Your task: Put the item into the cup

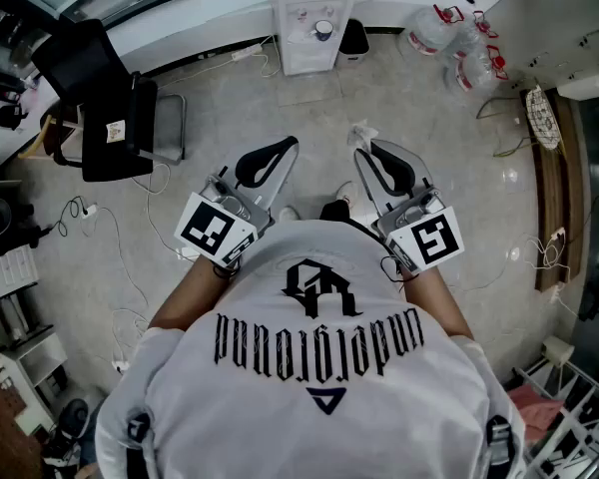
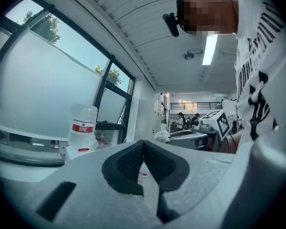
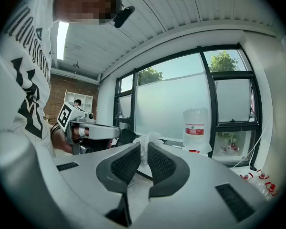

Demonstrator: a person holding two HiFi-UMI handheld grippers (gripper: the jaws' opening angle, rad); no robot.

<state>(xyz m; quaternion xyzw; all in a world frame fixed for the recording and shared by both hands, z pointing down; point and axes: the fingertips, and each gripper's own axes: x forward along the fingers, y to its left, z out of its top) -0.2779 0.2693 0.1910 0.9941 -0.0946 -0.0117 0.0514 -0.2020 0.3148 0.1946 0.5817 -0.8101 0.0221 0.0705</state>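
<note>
Closest to my head camera is the person's white printed shirt [image 1: 319, 367], filling the lower half of the view, with both bare forearms reaching out from under it. Each hand holds a claw out in front of the body, above the pale floor [image 1: 309, 108], the marker cubes turned up toward me. The left claw [image 2: 143, 149] has its two dark pads pressed together at the tips; I see only a thin slit below the meeting point and nothing gripped there. The right claw [image 3: 142, 151] is drawn in narrow on the crumpled white item [image 3: 145, 144] — a soft, tissue-like wad pinched between the ribbed pads, its top poking out above the tips. In the head view that same wad shows as a small white tuft at the front end of the right claw, well above the floor and touching nothing else. The two claws sit side by side, close but apart, both aimed away from the body; each one shows in the other's camera. Ahead of them, against the wall under the big windows, stands a white water dispenser [image 1: 304, 18] with a clear jug [image 3: 196, 128] on top. A black chair [image 1: 105, 98] stands off to the left, a few empty bottles [image 1: 459, 43] lie to the right of the dispenser, and loose cables [image 1: 110, 267] trail across the floor on the left side.
</note>
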